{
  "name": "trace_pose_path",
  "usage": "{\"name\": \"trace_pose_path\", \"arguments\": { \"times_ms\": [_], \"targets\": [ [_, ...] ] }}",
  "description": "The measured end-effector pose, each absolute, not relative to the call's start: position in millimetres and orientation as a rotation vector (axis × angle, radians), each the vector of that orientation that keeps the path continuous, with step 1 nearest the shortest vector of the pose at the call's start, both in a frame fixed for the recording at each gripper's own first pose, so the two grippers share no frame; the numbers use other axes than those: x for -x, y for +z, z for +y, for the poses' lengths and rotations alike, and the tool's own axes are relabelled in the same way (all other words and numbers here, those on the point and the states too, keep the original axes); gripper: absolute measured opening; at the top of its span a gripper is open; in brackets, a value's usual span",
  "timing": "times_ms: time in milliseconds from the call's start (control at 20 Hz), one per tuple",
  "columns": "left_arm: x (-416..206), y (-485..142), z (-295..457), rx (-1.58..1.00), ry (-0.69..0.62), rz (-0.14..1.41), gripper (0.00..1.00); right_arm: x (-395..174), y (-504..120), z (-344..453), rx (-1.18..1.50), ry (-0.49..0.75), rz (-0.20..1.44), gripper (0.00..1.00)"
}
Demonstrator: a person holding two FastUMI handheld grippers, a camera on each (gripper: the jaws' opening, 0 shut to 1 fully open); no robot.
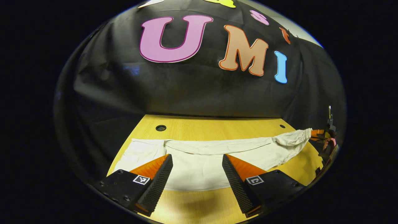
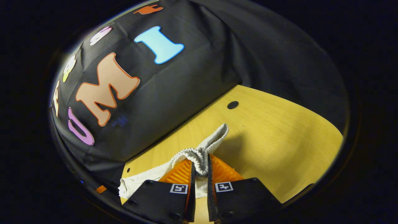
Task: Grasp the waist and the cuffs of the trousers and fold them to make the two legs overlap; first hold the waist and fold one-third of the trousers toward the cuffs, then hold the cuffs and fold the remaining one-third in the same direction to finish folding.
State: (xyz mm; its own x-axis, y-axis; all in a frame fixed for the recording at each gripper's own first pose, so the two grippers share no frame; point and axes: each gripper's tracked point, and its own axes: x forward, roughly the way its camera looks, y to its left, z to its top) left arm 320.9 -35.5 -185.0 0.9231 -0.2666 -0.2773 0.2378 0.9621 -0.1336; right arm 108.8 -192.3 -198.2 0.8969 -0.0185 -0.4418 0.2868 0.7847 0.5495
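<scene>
The cream trousers (image 1: 199,161) lie spread across the wooden counter (image 1: 217,124), one end bunched and lifted. The right gripper (image 2: 200,169) has its fingers clenched on the elastic ribbed band (image 2: 202,155) of the trousers, most likely the waist, a loop of it poking out past the tips. The left gripper (image 1: 197,169) hangs over the trousers' other end with fingers released and wide apart, nothing between them. To do this step well, the left should pinch the near edge of the trousers firmly before both lift, keeping the cloth taut so the legs overlap squarely.
</scene>
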Motion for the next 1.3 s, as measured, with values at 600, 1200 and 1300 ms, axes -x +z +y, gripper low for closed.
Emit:
{"name": "trace_pose_path", "arguments": {
  "times_ms": [600,1200,1300],
  "targets": [
    [-312.5,-183.8,-23.6,0.153,-0.247,0.282,0.96,-163.3,-134.0,63.9,-0.509,0.179,0.35,0.14],
    [-316.7,-189.4,-17.6,0.238,-0.191,0.288,0.95,-160.4,-271.8,205.8,-0.294,0.3,0.638,0.15],
    [-319.7,-191.5,-12.5,0.245,-0.15,0.289,0.95,-157.8,-270.9,207.4,-0.292,0.333,0.671,0.24]
  ]
}}
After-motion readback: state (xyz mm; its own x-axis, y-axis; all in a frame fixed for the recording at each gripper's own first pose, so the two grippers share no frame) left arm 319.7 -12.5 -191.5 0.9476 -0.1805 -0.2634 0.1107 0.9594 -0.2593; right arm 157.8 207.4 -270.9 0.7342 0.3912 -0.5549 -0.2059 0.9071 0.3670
